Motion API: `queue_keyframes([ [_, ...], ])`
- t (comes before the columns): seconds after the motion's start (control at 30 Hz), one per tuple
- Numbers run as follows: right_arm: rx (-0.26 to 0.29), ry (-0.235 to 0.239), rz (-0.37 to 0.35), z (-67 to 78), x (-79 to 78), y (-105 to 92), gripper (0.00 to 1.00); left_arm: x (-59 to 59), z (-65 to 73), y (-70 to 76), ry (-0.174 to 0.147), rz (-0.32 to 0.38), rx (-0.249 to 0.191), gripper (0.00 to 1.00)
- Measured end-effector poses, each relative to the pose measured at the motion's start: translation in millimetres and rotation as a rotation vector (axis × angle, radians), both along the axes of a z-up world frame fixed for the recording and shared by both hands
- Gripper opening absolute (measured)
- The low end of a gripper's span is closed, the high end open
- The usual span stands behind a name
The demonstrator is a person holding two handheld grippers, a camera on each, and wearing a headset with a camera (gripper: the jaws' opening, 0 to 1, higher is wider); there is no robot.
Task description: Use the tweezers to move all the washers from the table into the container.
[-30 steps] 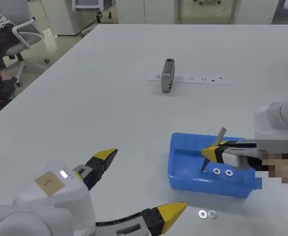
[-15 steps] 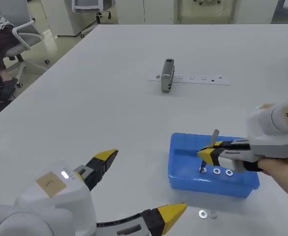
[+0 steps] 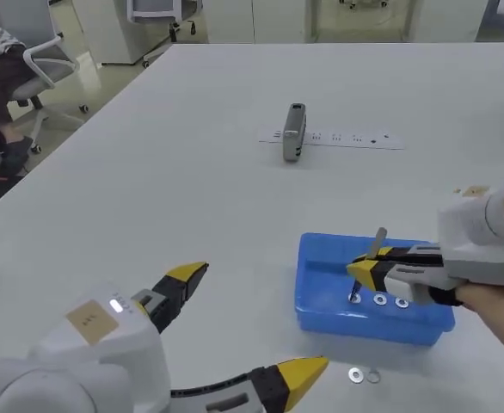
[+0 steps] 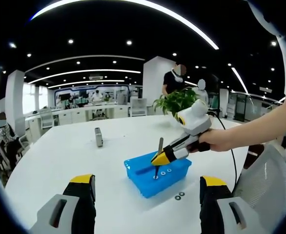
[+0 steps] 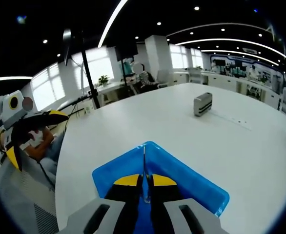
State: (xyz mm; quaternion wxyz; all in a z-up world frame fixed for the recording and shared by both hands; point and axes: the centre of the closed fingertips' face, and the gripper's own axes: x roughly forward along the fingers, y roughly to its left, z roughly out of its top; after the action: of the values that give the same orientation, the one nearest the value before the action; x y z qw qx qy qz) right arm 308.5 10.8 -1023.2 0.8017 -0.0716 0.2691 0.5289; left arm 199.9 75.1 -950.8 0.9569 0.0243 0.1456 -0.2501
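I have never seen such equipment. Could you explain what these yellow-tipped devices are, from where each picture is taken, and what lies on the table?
No robot: a person carries two hand-held, two-jaw grippers. The head view comes from a headset camera; the round views come from cameras riding on the grippers. The left gripper is open and empty. The right gripper is shut on tweezers, whose tip points down into the blue container. Two washers lie inside it; two loose washers lie on the white table beside it. Farther off sits a grey box.

White rounded housings, dark arms and yellow tips on left tongs (image 3: 256, 317) and right tongs (image 3: 356, 269)
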Motion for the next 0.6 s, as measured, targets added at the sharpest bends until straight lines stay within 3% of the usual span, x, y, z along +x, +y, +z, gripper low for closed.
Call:
queue_keyframes([
  [0.6, 0.042, -0.01, -0.002, 12.3, -3.1, 0.7, 0.04, -0.3, -0.7, -1.2, 0.0, -0.007, 0.006, 0.9],
])
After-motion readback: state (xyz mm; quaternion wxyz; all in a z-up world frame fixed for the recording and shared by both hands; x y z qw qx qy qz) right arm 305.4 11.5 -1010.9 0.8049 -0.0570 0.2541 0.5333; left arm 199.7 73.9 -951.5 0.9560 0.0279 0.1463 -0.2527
